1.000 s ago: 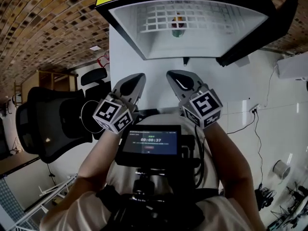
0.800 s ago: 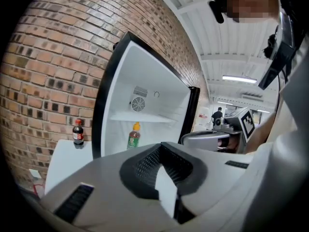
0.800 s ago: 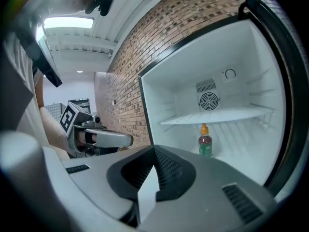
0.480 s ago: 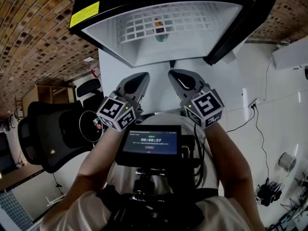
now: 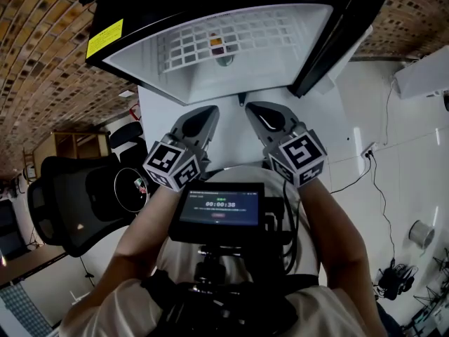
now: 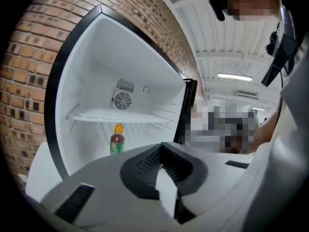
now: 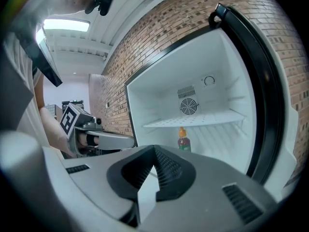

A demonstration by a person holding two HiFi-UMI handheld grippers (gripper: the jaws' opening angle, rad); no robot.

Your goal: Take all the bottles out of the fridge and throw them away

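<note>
The fridge stands open in front of me, black outside and white inside. One bottle with an orange cap, a green label and reddish liquid stands upright on the fridge floor under the wire shelf. The bottle also shows in the right gripper view, and small in the head view. My left gripper and right gripper are side by side, level, short of the fridge opening. Both are shut and empty. The right gripper view also catches the left gripper.
The black fridge door is swung open at the right. A black office chair and a wooden shelf unit are at the left. Cables and a roll lie on the white floor at the right. Brick wall surrounds the fridge.
The fridge has come closer and slid left in the head view as I moved toward it. Both grippers travelled along, still shut and side by side.
</note>
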